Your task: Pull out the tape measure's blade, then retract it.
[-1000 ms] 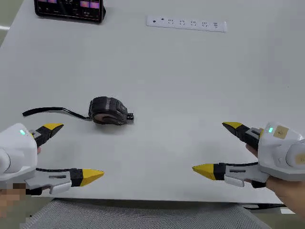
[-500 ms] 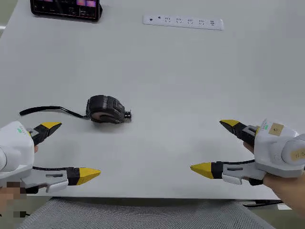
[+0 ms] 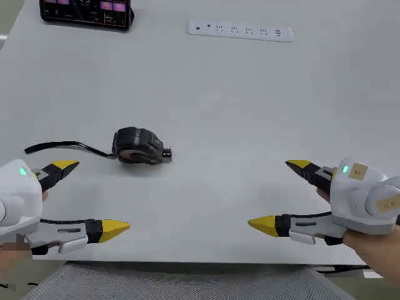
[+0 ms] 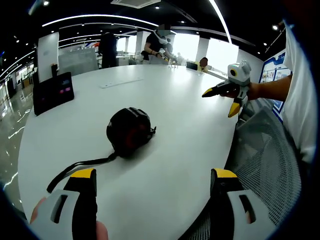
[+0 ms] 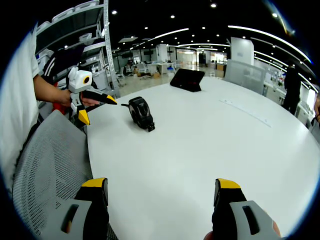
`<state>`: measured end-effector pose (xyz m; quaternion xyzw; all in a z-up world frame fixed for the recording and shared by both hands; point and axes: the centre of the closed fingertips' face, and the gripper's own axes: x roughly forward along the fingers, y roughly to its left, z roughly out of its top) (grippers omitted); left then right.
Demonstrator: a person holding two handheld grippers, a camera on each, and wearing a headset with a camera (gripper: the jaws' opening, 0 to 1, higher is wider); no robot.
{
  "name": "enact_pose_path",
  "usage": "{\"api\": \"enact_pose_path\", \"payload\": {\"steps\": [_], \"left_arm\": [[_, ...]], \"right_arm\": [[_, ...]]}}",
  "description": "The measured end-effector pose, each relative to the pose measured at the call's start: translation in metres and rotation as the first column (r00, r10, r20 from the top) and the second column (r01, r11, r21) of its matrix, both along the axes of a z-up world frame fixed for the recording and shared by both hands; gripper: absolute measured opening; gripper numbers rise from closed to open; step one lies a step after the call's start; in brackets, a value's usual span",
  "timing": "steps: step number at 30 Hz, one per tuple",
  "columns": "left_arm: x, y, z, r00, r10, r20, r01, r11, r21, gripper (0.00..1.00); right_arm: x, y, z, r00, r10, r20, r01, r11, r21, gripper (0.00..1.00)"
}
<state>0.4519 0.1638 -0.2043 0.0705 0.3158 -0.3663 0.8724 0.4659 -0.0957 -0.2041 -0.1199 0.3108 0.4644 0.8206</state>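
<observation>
Both grippers hover wide open and empty at the table's [image 3: 250, 94] near edge, the left gripper [image 3: 95, 195] and the right gripper [image 3: 274, 192] well apart. The tape measure [image 3: 139, 146] lies nearer the left one, its long axis across the table, blade tip [image 3: 167, 152] pointing right and strap [image 3: 56, 146] trailing left. With nothing pinning it, the case would likely skid if the tip alone were pulled.

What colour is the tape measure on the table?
The tape measure is black, and so is its strap. The left gripper view shows it best.
</observation>
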Motion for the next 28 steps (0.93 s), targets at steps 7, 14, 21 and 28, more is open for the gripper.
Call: {"api": "enact_pose_path", "payload": {"steps": [7,14,21,28], "left_arm": [[-0.002,-0.003,-0.001,1.0,-0.02,0.003,0.02,1.0,0.006,0.94],[-0.001,-0.004,0.001,0.999,-0.029,0.02,0.029,1.0,0.003,0.96],[-0.007,-0.004,-0.002,0.999,-0.033,-0.022,0.033,0.999,-0.012,0.98],[-0.008,-0.007,-0.002,0.999,-0.046,-0.027,0.045,0.999,-0.014,0.97]], "right_arm": [[0.001,-0.003,0.0,1.0,-0.006,0.002,0.006,1.0,0.0,0.87],[0.0,-0.002,-0.001,1.0,-0.007,-0.001,0.007,1.0,0.0,0.87],[-0.001,-0.002,-0.001,1.0,-0.006,-0.002,0.006,1.0,0.0,0.87],[-0.001,-0.002,0.0,1.0,-0.008,-0.002,0.008,1.0,0.003,0.87]]}}
